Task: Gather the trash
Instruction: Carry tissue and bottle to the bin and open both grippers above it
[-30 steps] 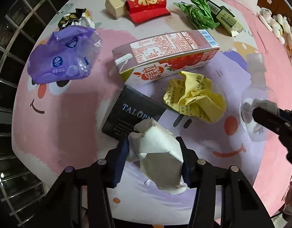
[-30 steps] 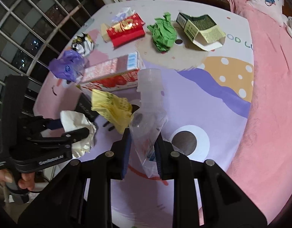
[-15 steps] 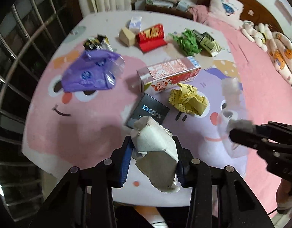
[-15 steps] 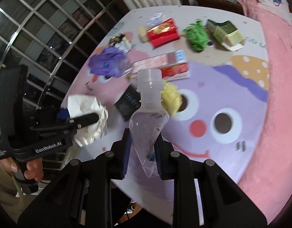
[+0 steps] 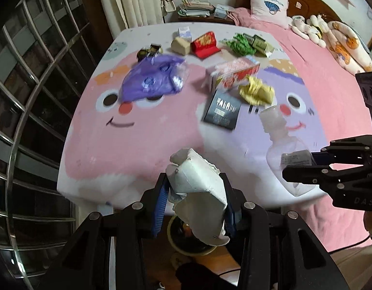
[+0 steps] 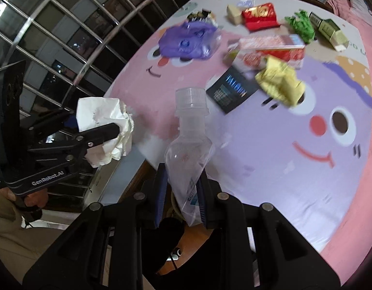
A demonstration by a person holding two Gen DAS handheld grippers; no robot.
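Two hand-held grippers are each clamped on a piece of trash. Nearest, the left hand-held gripper (image 5: 196, 201) pinches a crumpled white paper wad (image 5: 198, 188) between its blue-padded fingers, held over a round bin (image 5: 176, 239) on the floor beside the bed's edge. To its right, the right hand-held gripper (image 6: 182, 198) squeezes a flattened clear plastic bottle (image 6: 189, 145), cap pointing up. Beyond them, on the cartoon bedspread (image 5: 137, 130), lie a black box (image 5: 222, 112), a yellow wrapper (image 5: 256, 93), a red-and-white carton (image 5: 233, 73) and a purple bag (image 5: 152, 79). Farthest sit a red packet (image 5: 205, 43) and green crumpled paper (image 5: 239, 44).
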